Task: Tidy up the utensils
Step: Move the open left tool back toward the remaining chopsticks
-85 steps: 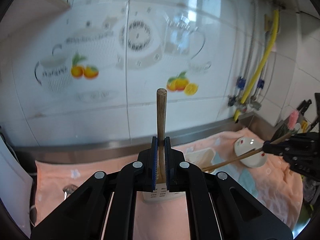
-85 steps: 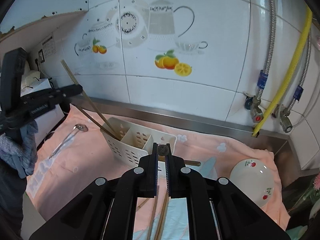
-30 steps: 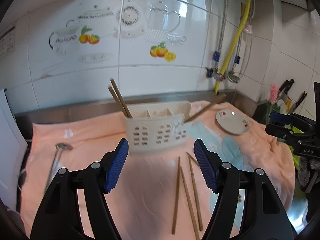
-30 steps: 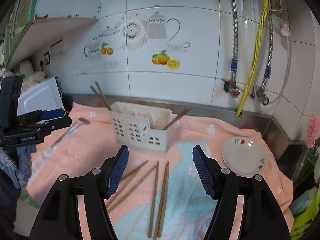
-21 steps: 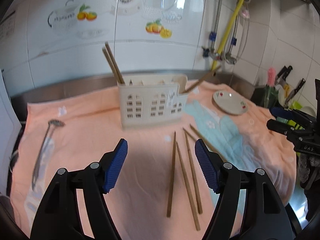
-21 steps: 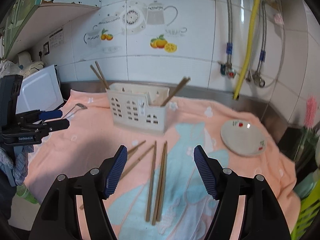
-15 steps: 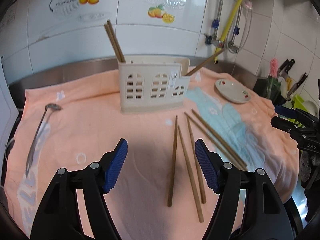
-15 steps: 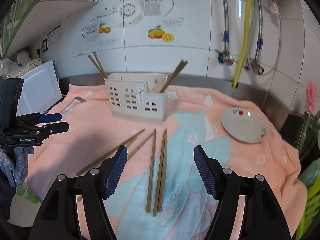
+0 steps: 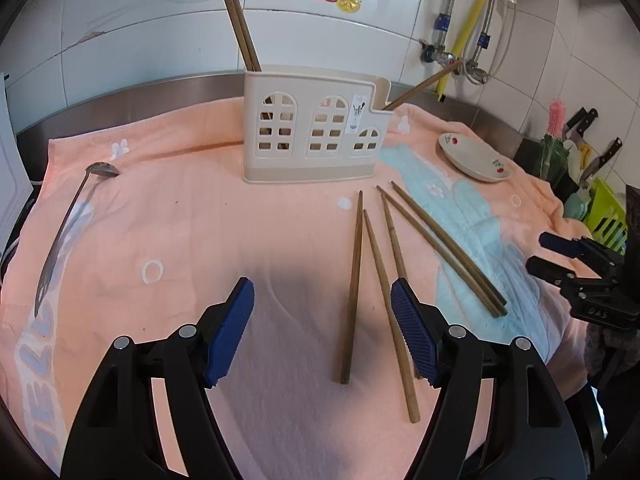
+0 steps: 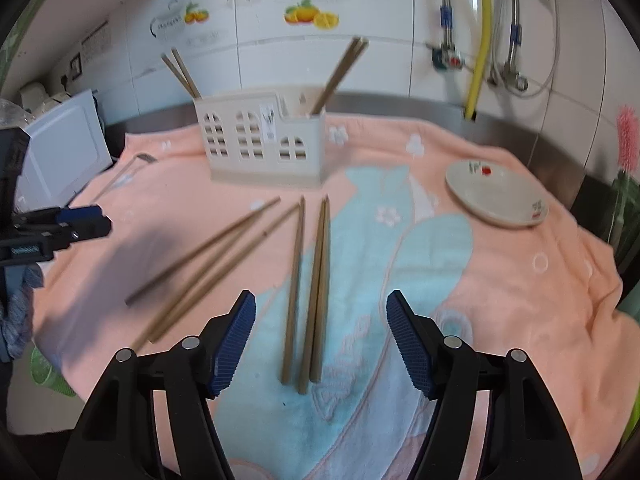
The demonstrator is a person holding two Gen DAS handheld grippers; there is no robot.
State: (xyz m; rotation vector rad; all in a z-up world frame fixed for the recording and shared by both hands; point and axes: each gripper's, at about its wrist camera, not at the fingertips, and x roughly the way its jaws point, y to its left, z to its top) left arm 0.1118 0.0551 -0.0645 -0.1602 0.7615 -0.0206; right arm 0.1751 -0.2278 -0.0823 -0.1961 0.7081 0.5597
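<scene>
A peach towel (image 9: pixel 192 240) with a pale blue motif covers the desk, and on it, toward the tiled wall, stands the cream utensil caddy (image 9: pixel 312 140), the landmark here. Chopsticks already stand in it: a pair at its left end (image 9: pixel 240 32) and others leaning out at its right end (image 10: pixel 340 72). In front of the caddy, five loose chopsticks (image 9: pixel 352 280) lie on the towel, long axes running roughly from the caddy toward the tools. The left tool (image 9: pixel 322 320) hangs spread wide and empty, with the two leftmost sticks lying between its fingers; the right tool (image 10: pixel 320 332) is likewise spread and empty, with three sticks (image 10: pixel 316 288) directly ahead. Either seems well placed for its own sticks. A ladle (image 9: pixel 68 224) lies well left of the caddy, a small dish (image 9: pixel 472 156) to its right.
</scene>
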